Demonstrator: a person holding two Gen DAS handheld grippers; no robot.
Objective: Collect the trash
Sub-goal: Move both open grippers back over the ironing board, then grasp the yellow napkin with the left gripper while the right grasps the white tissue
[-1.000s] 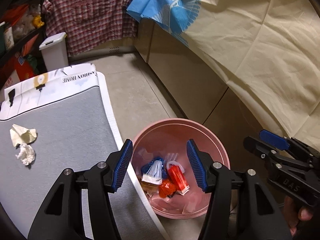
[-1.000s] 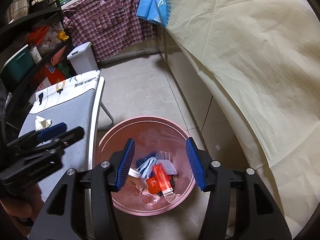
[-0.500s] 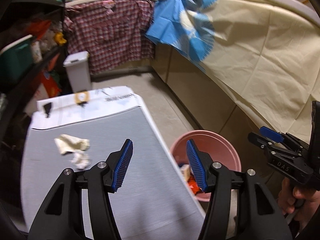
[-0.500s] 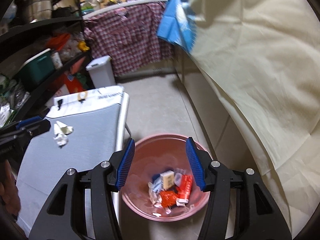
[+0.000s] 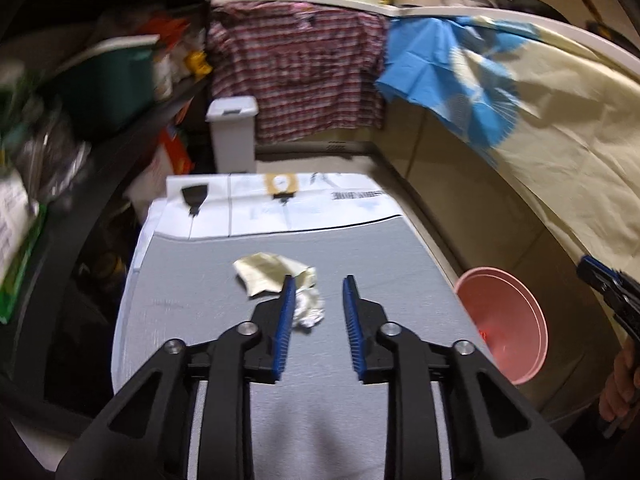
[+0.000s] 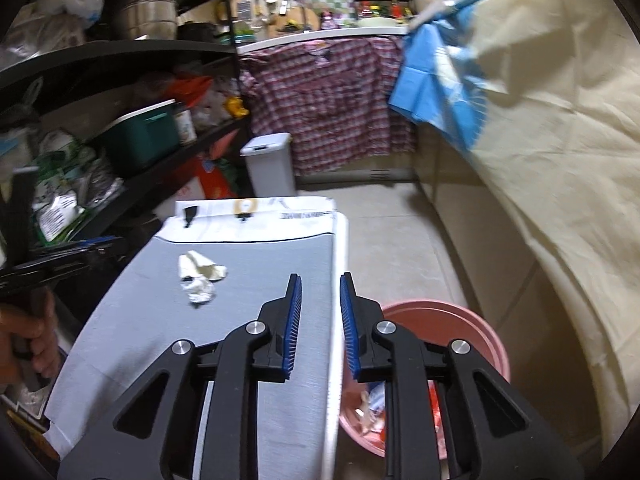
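Note:
Two pieces of trash lie on the grey table top point(image 5: 200, 300): a cream crumpled wrapper point(image 5: 269, 272) and a white crumpled tissue point(image 5: 308, 307) just in front of it. They also show in the right wrist view, wrapper point(image 6: 200, 266) and tissue point(image 6: 200, 291). My left gripper point(image 5: 318, 286) is open and empty, hovering right behind the tissue. My right gripper point(image 6: 318, 282) is open and empty over the table's right edge. The pink bin point(image 6: 448, 316) stands on the floor right of the table, holding several wrappers point(image 6: 370, 412).
A white printed sheet point(image 5: 280, 204) covers the table's far end. A small white lidded bin point(image 5: 232, 132) stands beyond it. Black shelves point(image 6: 100, 92) full of goods line the left. A cream cloth point(image 6: 560, 160) drapes the counter on the right. Tiled floor point(image 6: 388, 232) lies between.
Both grippers swung left and up from over the pink bin toward the table. The left gripper now faces the tissue and wrapper; both jaws have narrowed somewhat but stay open.

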